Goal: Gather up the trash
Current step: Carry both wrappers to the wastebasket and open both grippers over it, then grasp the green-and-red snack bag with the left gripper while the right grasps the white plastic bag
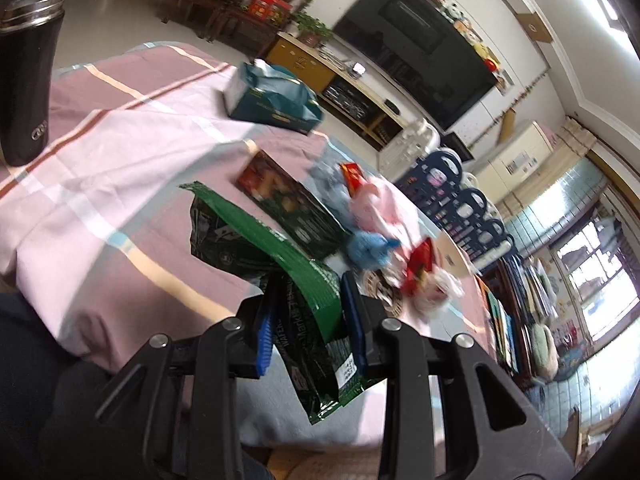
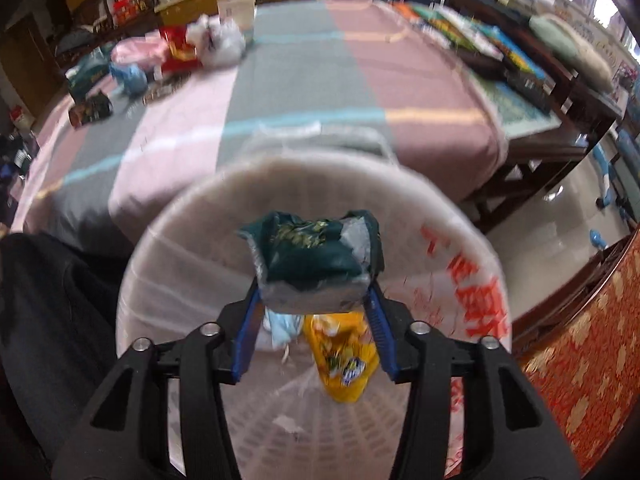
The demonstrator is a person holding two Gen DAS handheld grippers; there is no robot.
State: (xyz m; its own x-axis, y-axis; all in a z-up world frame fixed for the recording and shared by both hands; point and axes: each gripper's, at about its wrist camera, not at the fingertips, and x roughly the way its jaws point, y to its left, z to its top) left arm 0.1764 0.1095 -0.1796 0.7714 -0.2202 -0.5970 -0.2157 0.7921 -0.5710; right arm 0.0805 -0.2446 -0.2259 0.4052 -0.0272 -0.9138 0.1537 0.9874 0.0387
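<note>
While both grippers carry trash, step in hand judged as disposal into the bin.

Right gripper (image 2: 316, 300): fingers clamped on a crumpled dark green packet (image 2: 314, 260), held directly above the open mouth of the white lined waste bin (image 2: 168, 216). Bin positioned just off the near edge of the desk (image 2: 304, 92); yellow wrapper (image 2: 344, 360) and pale scraps already inside.

Left gripper (image 1: 308, 320): fingers clamped on a green wafer wrapper (image 1: 280, 256), raised above the near edge of the desk, bin not in this view.

Remaining on the desk, toward the far edge: dark snack box (image 1: 292, 200), blue crumpled wad (image 1: 368, 248), pink bag (image 1: 380, 204), red wrapper (image 1: 418, 266), teal tissue pack (image 1: 272, 96). Black tumbler (image 1: 28, 80) at the left edge, probably not trash.

Next move, as judged: part right fingers to drop the packet into the bin, then swing left gripper over the bin mouth before release. Risk: light wrapper catching on a finger pad or drifting past the rim.
</note>
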